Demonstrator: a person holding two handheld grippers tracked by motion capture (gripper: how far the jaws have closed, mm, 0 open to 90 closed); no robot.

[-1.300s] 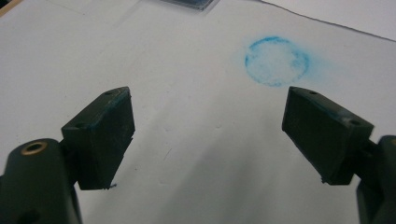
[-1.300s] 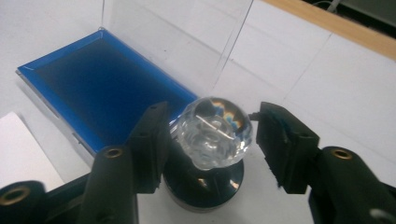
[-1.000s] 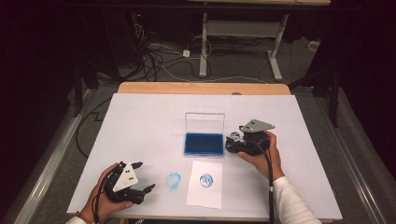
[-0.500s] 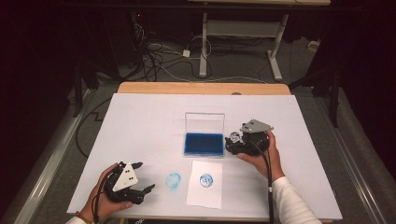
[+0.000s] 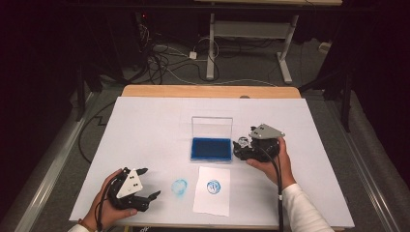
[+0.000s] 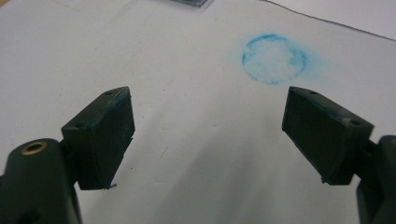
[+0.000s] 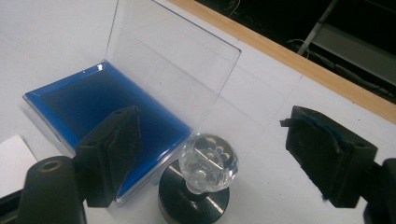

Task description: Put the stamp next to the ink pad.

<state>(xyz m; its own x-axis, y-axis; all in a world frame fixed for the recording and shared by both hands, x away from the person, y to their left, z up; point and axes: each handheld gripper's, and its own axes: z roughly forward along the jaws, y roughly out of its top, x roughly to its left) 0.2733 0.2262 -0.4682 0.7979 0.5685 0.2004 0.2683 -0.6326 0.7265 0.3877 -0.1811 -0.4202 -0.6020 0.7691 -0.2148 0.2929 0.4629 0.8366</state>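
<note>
A stamp with a clear faceted knob on a black round base stands upright on the white table, right of the open blue ink pad. My right gripper is open. Its jaws have just been opening, and the stamp stands between them with a gap on each side. The ink pad has its clear lid raised at the back. My left gripper rests open and empty at the front left, pointing at a round blue ink smudge on the table.
A white sheet of paper with a round blue stamp print lies in front of the ink pad, just right of the smudge. The table's wooden back edge borders dark floor with cables and desk legs.
The right gripper's jaws have spread apart around the stamp, which stays standing beside the ink pad. Both hands kept their place.
</note>
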